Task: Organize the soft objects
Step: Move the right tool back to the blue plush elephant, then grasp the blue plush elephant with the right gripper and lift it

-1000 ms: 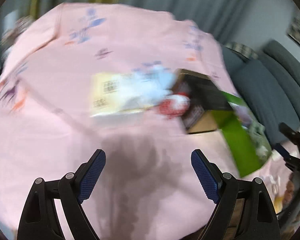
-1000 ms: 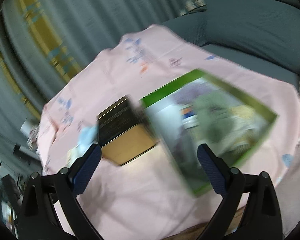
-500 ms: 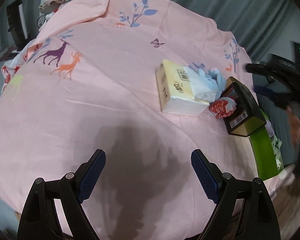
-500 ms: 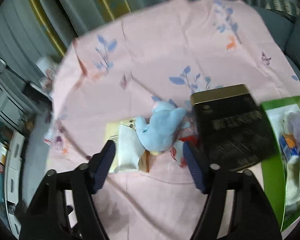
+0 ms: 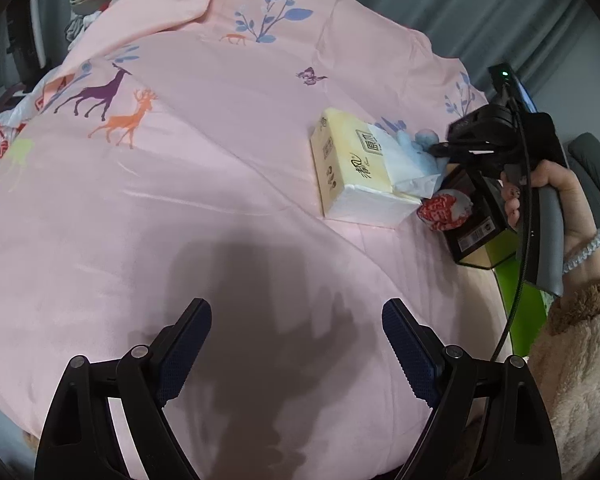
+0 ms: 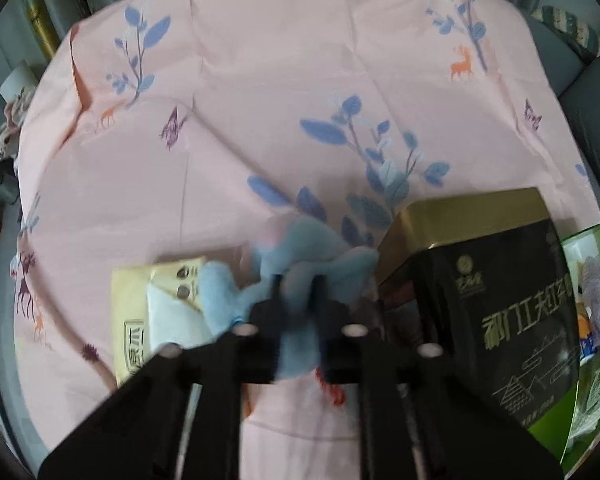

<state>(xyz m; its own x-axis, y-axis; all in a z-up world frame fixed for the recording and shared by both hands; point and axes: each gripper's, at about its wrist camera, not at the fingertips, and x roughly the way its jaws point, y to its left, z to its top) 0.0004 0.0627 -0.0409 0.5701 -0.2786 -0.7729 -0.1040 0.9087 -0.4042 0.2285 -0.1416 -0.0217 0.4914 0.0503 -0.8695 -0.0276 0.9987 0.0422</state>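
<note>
Soft, even daylight fills both fisheye views, which curve strongly and darken to black at the rims. In the left wrist view a broad grey shadow (image 5: 260, 320) falls on the pink sheet (image 5: 180, 184) toward 6 o'clock. The right wrist view is motion-blurred, most at the right gripper (image 6: 296, 284) and blue plush toy (image 6: 300, 256).

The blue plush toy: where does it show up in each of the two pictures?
Left wrist view: the blue plush toy sits right of centre, peeking out behind the tissue pack, at the tip of the right claw.
Right wrist view: low centre, pinched in that claw.
Shared landmark: the black box, just right of the toy.
</note>
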